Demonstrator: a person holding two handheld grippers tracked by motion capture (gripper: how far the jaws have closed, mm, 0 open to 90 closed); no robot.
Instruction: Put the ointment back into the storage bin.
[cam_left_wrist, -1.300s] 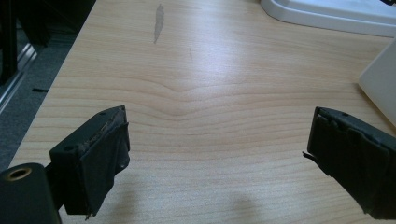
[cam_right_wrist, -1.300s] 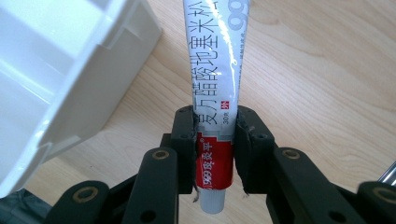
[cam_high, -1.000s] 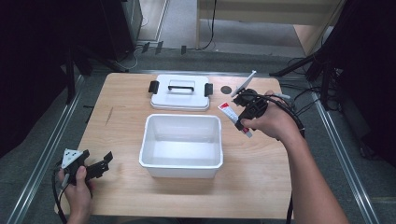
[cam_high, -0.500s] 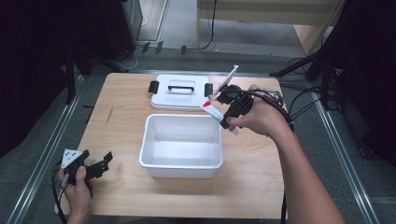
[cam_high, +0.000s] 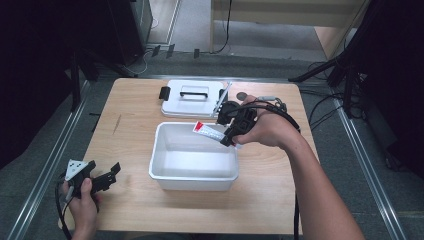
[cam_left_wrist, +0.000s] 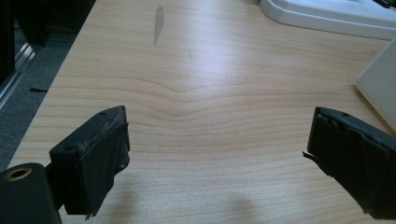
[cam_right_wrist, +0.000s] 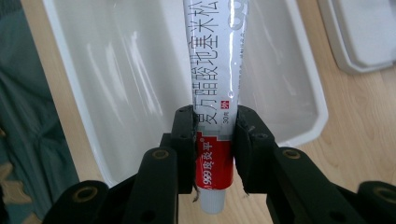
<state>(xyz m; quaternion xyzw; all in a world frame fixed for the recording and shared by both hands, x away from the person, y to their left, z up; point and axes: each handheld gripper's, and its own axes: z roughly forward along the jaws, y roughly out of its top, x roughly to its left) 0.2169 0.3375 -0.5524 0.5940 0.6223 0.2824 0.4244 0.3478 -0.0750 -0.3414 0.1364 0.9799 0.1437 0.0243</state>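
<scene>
Right gripper (cam_right_wrist: 215, 140) clenched on the ointment tube (cam_right_wrist: 215, 79), cap end nearest its camera, printed body reaching ahead over the white bin (cam_right_wrist: 299, 100) (print legible in the right gripper view alone). High view adds the lid (cam_high: 192, 97) beyond. Left gripper (cam_left_wrist: 217, 154) released, over bare desk (cam_left_wrist: 205, 88).

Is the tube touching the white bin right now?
Apart. The high view shows the tube held in the right gripper over the bin; the right gripper view shows it hanging clear above the bin's floor.
</scene>
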